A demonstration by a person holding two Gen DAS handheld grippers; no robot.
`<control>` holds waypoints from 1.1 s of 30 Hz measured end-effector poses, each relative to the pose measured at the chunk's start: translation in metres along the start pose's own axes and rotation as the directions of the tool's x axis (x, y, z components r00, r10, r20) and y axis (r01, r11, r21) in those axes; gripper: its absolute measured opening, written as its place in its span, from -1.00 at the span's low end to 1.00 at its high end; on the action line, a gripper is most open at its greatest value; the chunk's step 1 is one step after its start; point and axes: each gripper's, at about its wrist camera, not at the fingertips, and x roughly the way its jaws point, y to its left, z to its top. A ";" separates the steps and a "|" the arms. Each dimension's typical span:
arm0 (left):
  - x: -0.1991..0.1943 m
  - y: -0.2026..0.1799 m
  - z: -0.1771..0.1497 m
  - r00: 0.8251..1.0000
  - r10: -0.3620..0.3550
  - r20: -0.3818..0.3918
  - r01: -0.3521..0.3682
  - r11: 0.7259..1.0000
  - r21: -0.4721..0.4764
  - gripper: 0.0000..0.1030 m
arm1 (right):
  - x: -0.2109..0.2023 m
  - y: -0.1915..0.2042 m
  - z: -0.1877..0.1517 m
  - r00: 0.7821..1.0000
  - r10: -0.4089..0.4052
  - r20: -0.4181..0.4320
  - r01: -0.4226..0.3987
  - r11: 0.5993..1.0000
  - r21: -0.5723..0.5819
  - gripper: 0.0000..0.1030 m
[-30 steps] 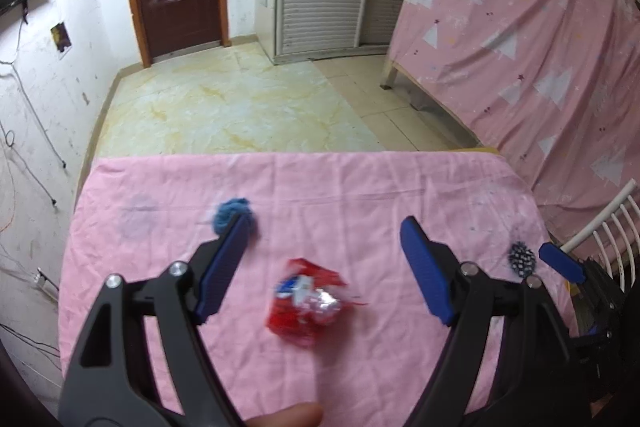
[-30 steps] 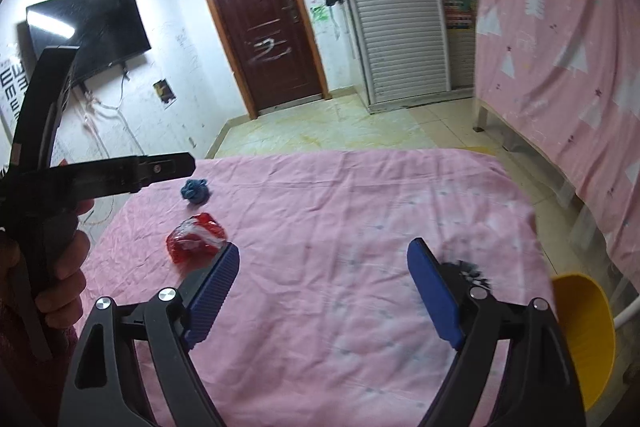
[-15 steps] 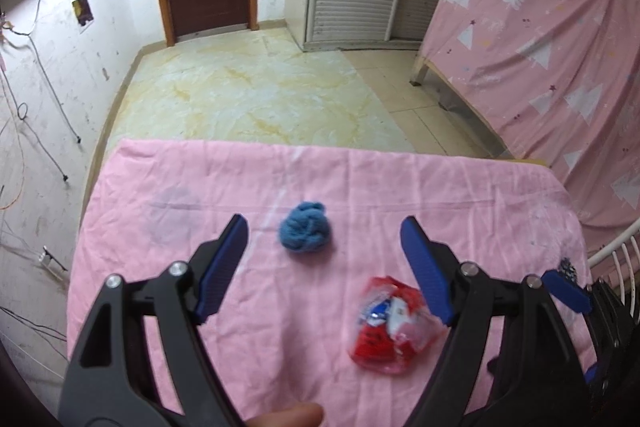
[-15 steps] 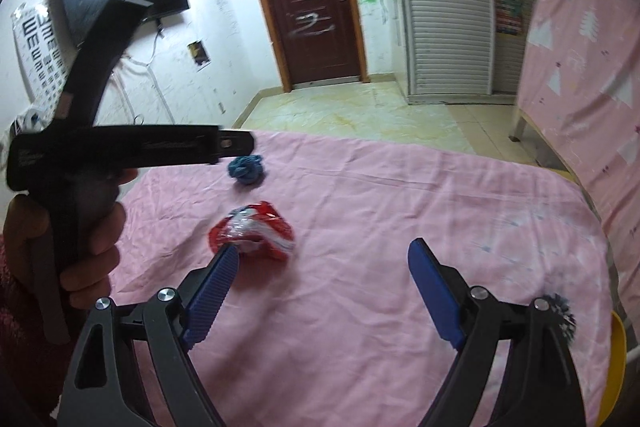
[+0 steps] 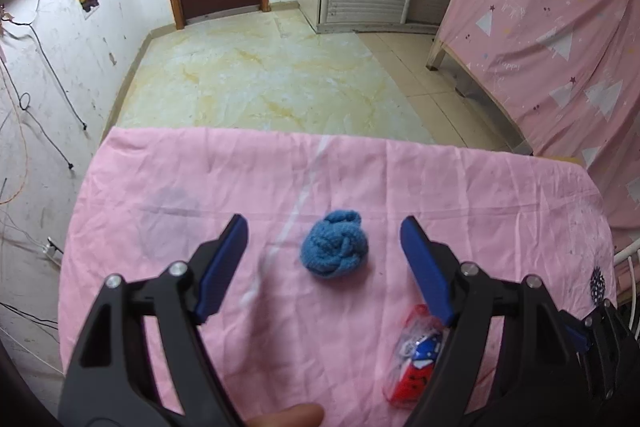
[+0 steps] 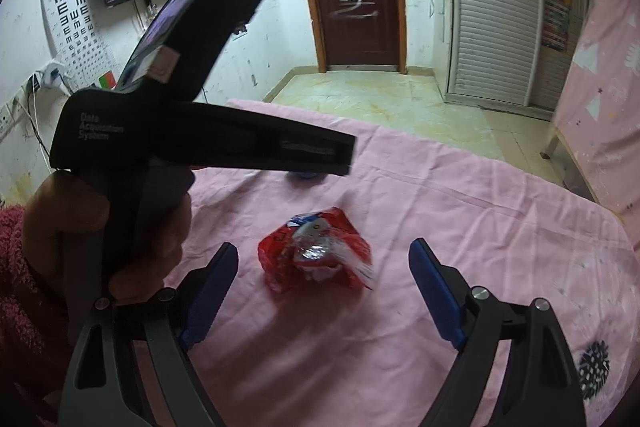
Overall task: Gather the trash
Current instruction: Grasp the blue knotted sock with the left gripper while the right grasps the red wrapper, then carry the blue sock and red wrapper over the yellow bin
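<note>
Left gripper (image 5: 324, 259): you are holding it unclenched, framing the blue yarn ball (image 5: 334, 245) on the pink sheet (image 5: 480, 195) | right gripper (image 6: 322, 287): gaping, empty, red wrapper (image 6: 316, 255) lying between its fingers | black scrap (image 6: 595, 369) at 4 o'clock

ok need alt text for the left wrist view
The open left gripper frames a crumpled blue knitted ball lying on a pink cloth-covered table. A red crinkled plastic wrapper lies lower right, partly behind the gripper's right finger.

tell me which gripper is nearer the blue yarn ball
Left. The left gripper frames the blue yarn ball between its open fingers; the right gripper is lined up on the red wrapper, nearer the person.
</note>
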 end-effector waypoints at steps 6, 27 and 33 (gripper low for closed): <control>0.011 0.002 0.003 1.000 0.008 -0.022 -0.008 1.000 0.004 0.15 | 0.013 0.001 0.004 1.000 -0.002 -0.029 0.002 1.000 -0.004 0.57; 0.014 -0.003 -0.004 0.999 -0.033 -0.031 0.034 0.999 0.022 -0.43 | 0.036 0.001 0.010 0.997 -0.006 -0.082 0.006 1.000 -0.001 -0.28; 0.010 0.005 -0.005 0.999 -0.037 -0.027 0.037 0.999 0.002 -0.43 | 0.026 -0.008 0.005 0.998 -0.019 -0.064 0.020 0.999 0.025 -0.28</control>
